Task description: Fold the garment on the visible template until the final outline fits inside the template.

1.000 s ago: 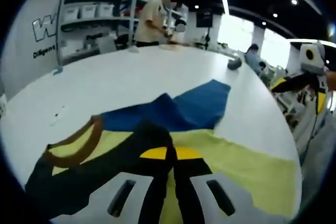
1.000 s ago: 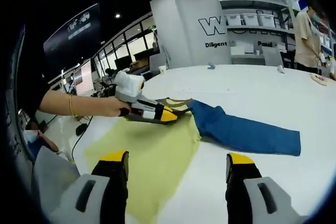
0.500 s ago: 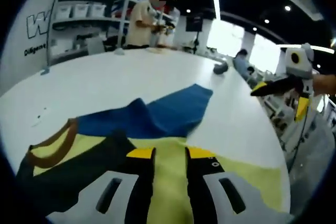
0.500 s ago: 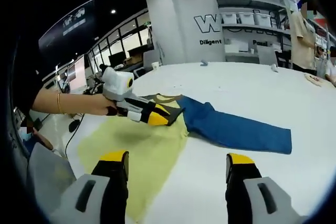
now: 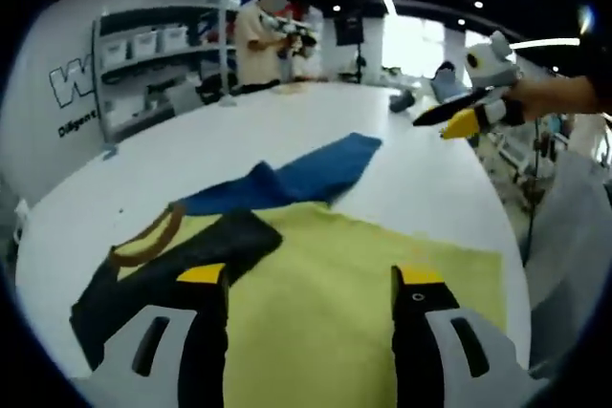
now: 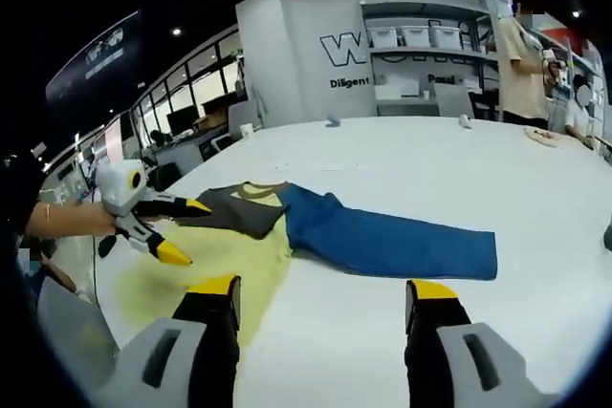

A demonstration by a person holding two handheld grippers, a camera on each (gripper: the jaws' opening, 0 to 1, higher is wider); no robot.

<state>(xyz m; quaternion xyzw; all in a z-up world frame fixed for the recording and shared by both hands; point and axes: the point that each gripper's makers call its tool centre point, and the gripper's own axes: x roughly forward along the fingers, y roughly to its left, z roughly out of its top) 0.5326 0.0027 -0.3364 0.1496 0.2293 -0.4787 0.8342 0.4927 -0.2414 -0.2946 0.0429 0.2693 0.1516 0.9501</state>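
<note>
The garment lies on the white table, a long blue part [image 6: 382, 241] reaching right and a dark part with a brown neckline [image 6: 234, 209] at its left end. That dark end [image 5: 182, 255] rests on the pale yellow template [image 5: 335, 284], and the blue part [image 5: 287, 179] runs off it onto bare table. My left gripper [image 5: 312, 279] is open over the template, just short of the dark fabric, with nothing between its jaws. It also appears from the side as the left gripper [image 6: 186, 231], held in a hand. My right gripper [image 6: 325, 289] hangs open above the table before the blue part.
The white table [image 6: 459, 160] is large and round-edged. A person [image 5: 253, 40] stands at its far side by shelves of white bins [image 5: 143, 45]. Small items [image 5: 402, 100] lie near the far edge. The right gripper [image 5: 445, 121] hovers off the table's right side.
My left gripper was shut on the dark fabric; it has let go, opened wide and drawn back. The dark part now lies flat on the template. The right gripper stayed open.
</note>
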